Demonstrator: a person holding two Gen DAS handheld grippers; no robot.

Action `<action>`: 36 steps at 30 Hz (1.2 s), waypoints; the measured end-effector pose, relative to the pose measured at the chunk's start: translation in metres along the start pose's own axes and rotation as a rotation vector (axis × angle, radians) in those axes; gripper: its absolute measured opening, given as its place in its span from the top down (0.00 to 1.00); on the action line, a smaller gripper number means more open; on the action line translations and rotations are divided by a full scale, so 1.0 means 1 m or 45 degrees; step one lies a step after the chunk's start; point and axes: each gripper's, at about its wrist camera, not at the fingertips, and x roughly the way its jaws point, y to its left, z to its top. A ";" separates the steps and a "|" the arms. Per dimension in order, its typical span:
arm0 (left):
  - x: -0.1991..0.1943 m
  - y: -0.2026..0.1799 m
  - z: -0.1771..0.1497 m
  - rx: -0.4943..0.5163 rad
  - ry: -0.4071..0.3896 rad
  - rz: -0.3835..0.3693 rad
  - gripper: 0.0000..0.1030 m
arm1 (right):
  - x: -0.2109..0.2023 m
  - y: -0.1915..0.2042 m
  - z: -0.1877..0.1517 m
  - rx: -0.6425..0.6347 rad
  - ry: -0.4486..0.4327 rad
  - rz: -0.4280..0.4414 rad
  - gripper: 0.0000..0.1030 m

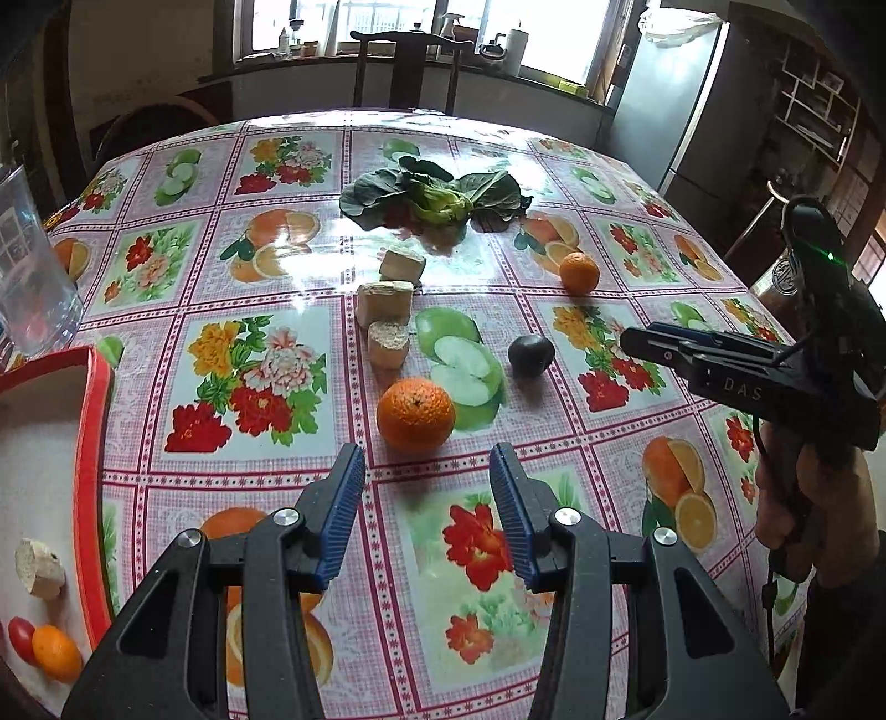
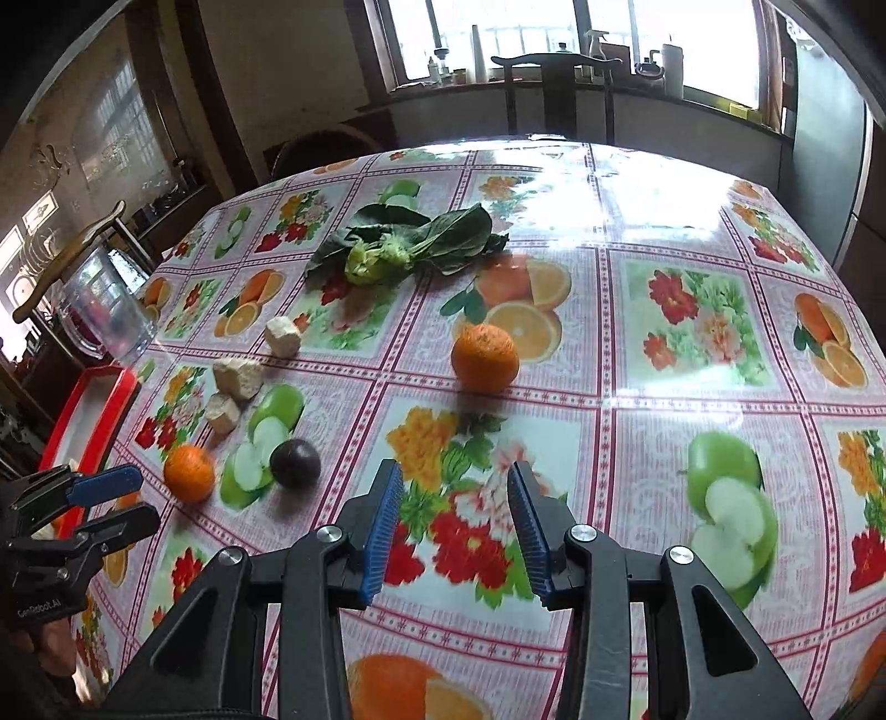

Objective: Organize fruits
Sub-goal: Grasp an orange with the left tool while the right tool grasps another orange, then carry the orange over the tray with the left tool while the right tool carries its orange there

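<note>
The left gripper (image 1: 426, 471) hovered partly open and empty just short of an orange (image 1: 415, 412) on the flowered tablecloth (image 1: 266, 471). The right gripper (image 2: 454, 493), also parted and empty, pointed toward a second orange (image 2: 485, 357). A dark fruit (image 2: 295, 463) lay between them, near a red tray (image 1: 91, 443).

We note a leafy green vegetable (image 1: 434, 199) lying flat mid-table on the floral oilcloth (image 1: 260, 382). Three pale crumbly blocks (image 1: 386, 302) sit near one another, just in front of it. A clear plastic jug (image 1: 33, 266) stands at the left edge. Behind the table: a dark wooden chair (image 1: 407, 66), window sill with bottles and a kettle (image 1: 493, 52).
</note>
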 end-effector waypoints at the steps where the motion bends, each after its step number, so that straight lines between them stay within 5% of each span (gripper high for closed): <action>1: 0.004 0.000 0.002 0.003 0.005 0.001 0.56 | 0.005 -0.002 0.005 0.001 0.005 -0.011 0.60; 13: 0.045 0.000 0.014 0.005 0.061 0.039 0.57 | 0.050 -0.007 0.036 -0.019 0.010 -0.090 0.61; 18: 0.042 0.000 0.012 0.017 0.049 0.041 0.67 | 0.043 -0.003 0.035 -0.032 -0.001 -0.090 0.69; 36: -0.039 0.027 -0.039 -0.076 -0.060 0.077 0.68 | -0.060 0.105 -0.052 -0.117 -0.044 0.281 0.69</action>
